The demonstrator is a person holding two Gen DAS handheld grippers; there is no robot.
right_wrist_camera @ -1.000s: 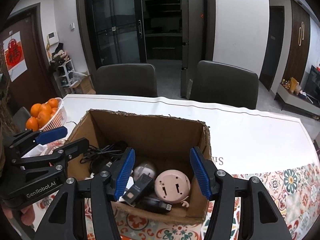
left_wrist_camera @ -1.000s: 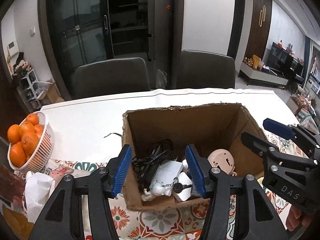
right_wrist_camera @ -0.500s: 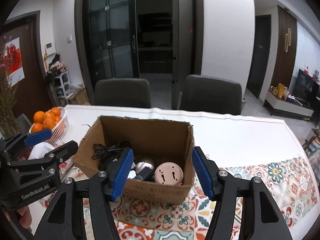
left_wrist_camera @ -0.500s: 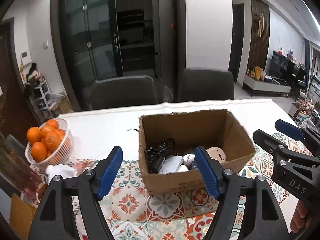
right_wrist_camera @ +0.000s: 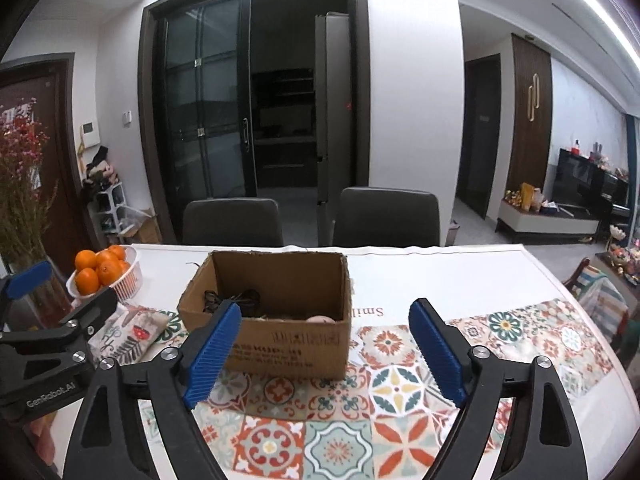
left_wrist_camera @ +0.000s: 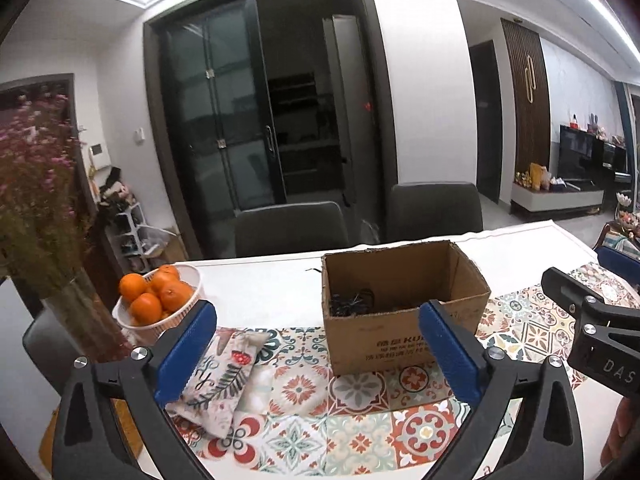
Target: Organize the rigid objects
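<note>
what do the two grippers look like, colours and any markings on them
Both are matte black plastic frames with silver screw heads and two jaws faced with blue ribbed pads. The left gripper carries white "GenRobot.AI" lettering on its side, seen from the right wrist camera. The right gripper shows white "DAS" lettering on its body, seen from the left wrist camera. No cables or sleeves are visible.

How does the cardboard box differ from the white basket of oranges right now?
The cardboard box is brown, straight-sided and solid-walled; the white basket is round, slatted and smaller. The box's contents, dark cables, sit low inside; the basket's oranges heap above its rim. Both stand open-topped on the table.
</note>
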